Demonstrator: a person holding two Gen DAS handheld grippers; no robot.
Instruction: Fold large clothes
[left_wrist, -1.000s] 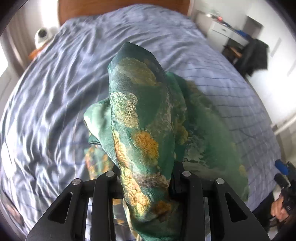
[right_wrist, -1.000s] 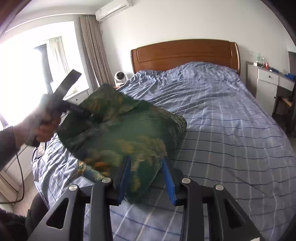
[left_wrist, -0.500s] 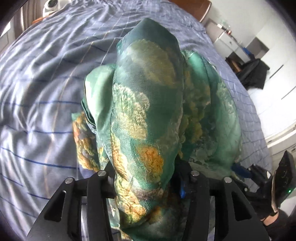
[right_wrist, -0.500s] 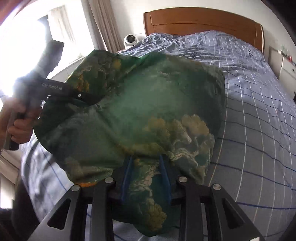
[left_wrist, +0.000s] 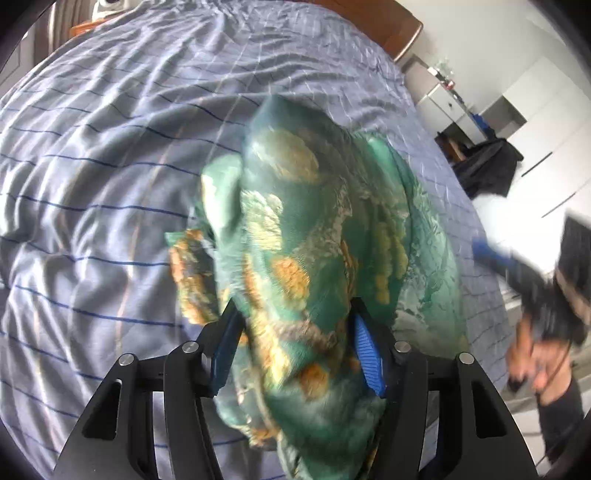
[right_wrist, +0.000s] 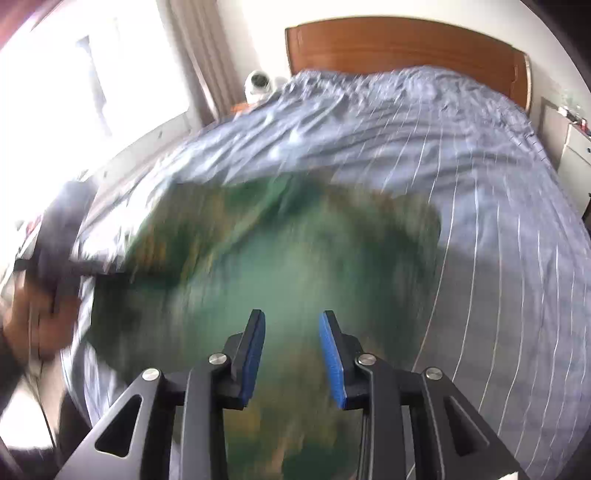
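A green garment with gold and orange print (left_wrist: 306, 236) is heaped on the blue striped bed (left_wrist: 92, 184). A bunched fold of it rises between the blue pads (left_wrist: 365, 354) of my left gripper (left_wrist: 295, 306), whose jaws are opening. In the right wrist view the garment (right_wrist: 295, 251) is a blurred green spread under my right gripper (right_wrist: 293, 314), whose blue pads (right_wrist: 332, 358) stand bare and apart with cloth seen through the gap. The left wrist view shows the right gripper (left_wrist: 517, 273) just off the garment's right edge.
A wooden headboard (right_wrist: 406, 48) stands at the far end of the bed (right_wrist: 480, 184). A white round device (right_wrist: 258, 83) sits by the window. A white dresser (left_wrist: 447, 107) and a dark draped chair (left_wrist: 487, 166) stand to the right.
The left jaws have widened around the bunched fold. The right gripper's pads, earlier covered by cloth, are now bare, and that gripper has swept sideways over the garment.
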